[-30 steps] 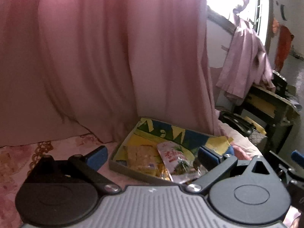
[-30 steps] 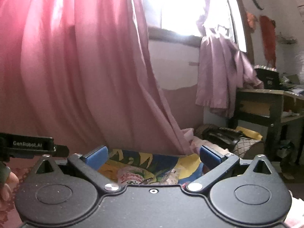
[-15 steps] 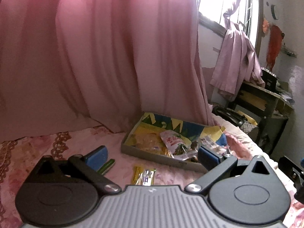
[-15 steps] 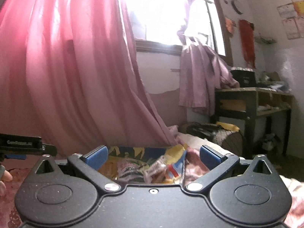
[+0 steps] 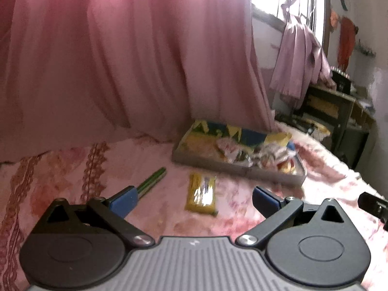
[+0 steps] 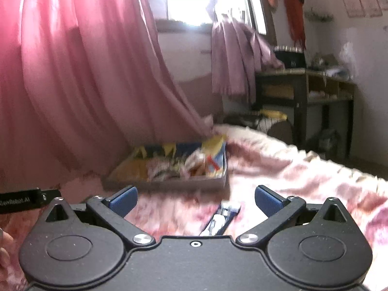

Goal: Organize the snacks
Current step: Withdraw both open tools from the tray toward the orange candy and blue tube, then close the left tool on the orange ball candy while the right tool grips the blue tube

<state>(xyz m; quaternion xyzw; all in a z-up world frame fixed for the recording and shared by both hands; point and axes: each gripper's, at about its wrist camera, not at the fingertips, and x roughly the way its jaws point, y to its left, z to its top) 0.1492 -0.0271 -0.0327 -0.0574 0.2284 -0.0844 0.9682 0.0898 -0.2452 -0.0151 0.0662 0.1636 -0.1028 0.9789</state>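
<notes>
A shallow cardboard tray (image 5: 232,167) with a yellow and blue lining lies on the pink bedspread, filled with several snack packets (image 5: 232,151). In front of it lie a yellow packet (image 5: 201,192) and a thin green stick packet (image 5: 151,181). My left gripper (image 5: 194,200) is open and empty, hovering just short of the yellow packet. In the right wrist view the tray (image 6: 169,184) sits ahead, and a blue and white packet (image 6: 223,217) lies on the bed between the fingers of my open right gripper (image 6: 195,200).
Pink curtains (image 5: 121,60) hang right behind the tray. A dark wooden desk (image 6: 303,89) with clutter stands at the right, past the bed's edge. The other gripper's body (image 6: 21,200) shows at the left edge of the right wrist view.
Both grippers have pulled back from the tray, which now looks smaller and farther. The yellow, green and blue packets on the bed have come into view. Both stay open.
</notes>
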